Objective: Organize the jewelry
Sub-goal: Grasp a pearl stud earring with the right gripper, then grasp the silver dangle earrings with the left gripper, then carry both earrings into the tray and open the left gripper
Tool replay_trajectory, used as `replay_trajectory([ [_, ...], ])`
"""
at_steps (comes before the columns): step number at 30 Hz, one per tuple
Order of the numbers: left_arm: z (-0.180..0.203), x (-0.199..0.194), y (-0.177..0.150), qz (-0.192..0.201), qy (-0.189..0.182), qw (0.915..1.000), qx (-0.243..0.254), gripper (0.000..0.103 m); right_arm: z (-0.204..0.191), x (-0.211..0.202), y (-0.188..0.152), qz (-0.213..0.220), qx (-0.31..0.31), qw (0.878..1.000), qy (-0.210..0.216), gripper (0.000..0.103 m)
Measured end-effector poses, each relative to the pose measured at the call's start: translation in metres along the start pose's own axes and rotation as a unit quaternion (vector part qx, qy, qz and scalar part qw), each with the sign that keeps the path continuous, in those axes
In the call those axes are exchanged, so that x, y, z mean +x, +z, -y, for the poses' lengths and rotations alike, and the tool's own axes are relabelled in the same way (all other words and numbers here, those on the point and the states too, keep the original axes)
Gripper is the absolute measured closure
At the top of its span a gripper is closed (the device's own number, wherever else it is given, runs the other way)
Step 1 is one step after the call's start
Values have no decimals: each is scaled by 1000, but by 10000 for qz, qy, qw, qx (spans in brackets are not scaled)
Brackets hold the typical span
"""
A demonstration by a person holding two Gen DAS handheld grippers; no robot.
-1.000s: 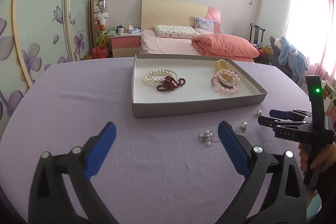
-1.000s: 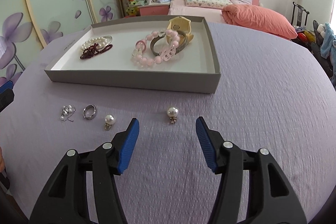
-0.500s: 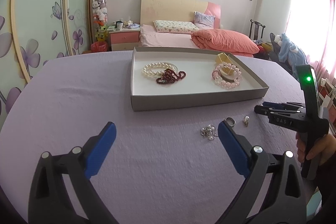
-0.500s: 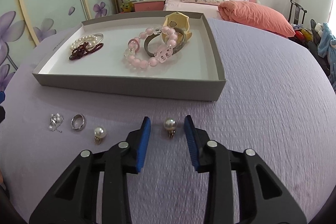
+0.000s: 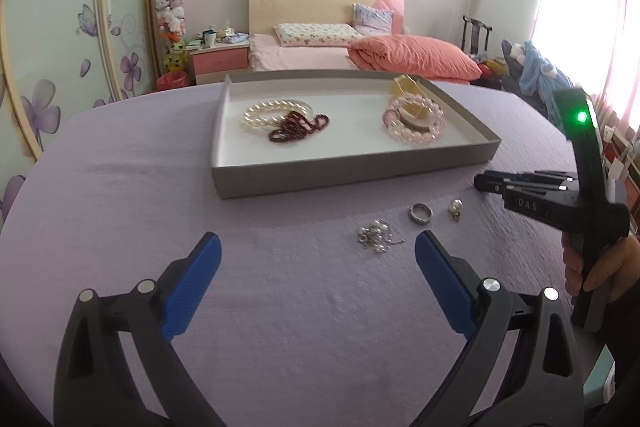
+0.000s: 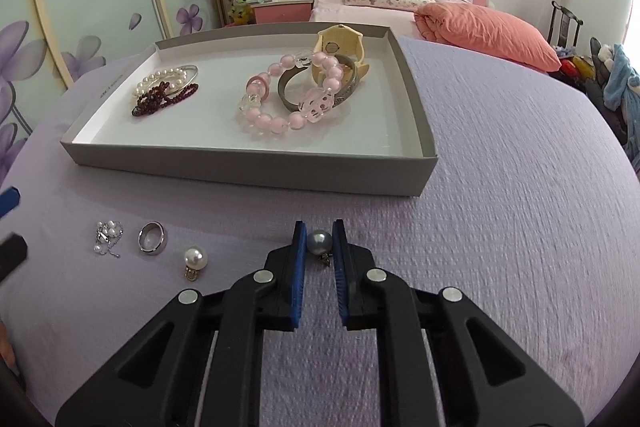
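Right gripper (image 6: 319,241) closed on a pearl earring (image 6: 319,241) just above the purple tabletop (image 6: 500,207), near the tray's (image 6: 248,163) front wall; pearl uppermost, metal fitting hanging below, long axis roughly vertical. Left gripper (image 5: 318,259) wide open, holding nothing.

earring (image 6: 319,242) clasp: partly hidden by right gripper (image 6: 319,241) pads | watch (image 5: 408,91): mostly screened by pink bracelet (image 5: 414,119) | left gripper (image 6: 8,223): cut off at edge
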State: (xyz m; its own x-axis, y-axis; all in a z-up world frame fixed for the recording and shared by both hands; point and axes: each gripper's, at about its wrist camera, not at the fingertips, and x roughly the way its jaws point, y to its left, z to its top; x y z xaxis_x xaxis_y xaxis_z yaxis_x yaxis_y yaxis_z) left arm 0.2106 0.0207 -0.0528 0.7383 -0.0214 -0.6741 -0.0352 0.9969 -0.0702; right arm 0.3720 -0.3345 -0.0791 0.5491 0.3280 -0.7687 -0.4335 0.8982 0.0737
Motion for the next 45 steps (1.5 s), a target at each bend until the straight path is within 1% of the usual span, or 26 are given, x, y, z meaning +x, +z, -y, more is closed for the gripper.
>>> replay_trajectory([
  [3,8,8,-1,-158,-36,9998,79,6,8,-3,0,17,197,9997,106,90],
  [6,17,18,0,-292,-23,9994,169,8,12,-8,1,80,269,9995,151,90],
  [8,22,27,2,-403,6,9989,258,21,15,-12,2,126,316,9993,181,90],
  [9,25,31,2,-454,10,9986,286,24,15,-13,3,137,330,9992,192,90],
  [11,31,42,3,-642,4,9974,327,39,17,-15,3,163,360,9990,218,90],
  [14,38,55,3,-856,-64,9959,296,49,20,-17,3,174,397,9987,264,90],
  [15,40,56,4,-822,-34,9961,315,49,21,-17,4,174,412,9986,283,90],
  [18,45,60,7,-826,-74,9959,350,55,22,-18,5,180,435,9984,309,90],
  [20,48,62,8,-820,-71,9959,381,66,23,-18,6,177,460,9982,345,90],
  [21,51,62,9,-820,-64,9958,414,68,23,-18,5,176,469,9981,358,89],
  [22,52,63,8,-819,-65,9957,440,78,23,-18,6,176,479,9980,369,89],
  [23,54,63,8,-807,-61,9955,486,90,23,-18,6,177,490,9979,390,90],
  [27,57,61,7,-800,-140,9954,502,92,22,-21,6,204,491,9977,424,89],
  [28,55,60,7,-799,-157,9955,480,94,21,-23,7,218,487,9976,431,90],
  [34,29,51,7,-735,-137,9970,196,94,19,-34,9,360,482,9970,493,89],
  [40,-2,18,19,-357,-62,9993,-54,95,11,-48,17,602,457,9951,641,90],
  [45,-22,-9,38,36,-16,9997,-255,95,2,-63,27,824,384,9931,745,89],
])
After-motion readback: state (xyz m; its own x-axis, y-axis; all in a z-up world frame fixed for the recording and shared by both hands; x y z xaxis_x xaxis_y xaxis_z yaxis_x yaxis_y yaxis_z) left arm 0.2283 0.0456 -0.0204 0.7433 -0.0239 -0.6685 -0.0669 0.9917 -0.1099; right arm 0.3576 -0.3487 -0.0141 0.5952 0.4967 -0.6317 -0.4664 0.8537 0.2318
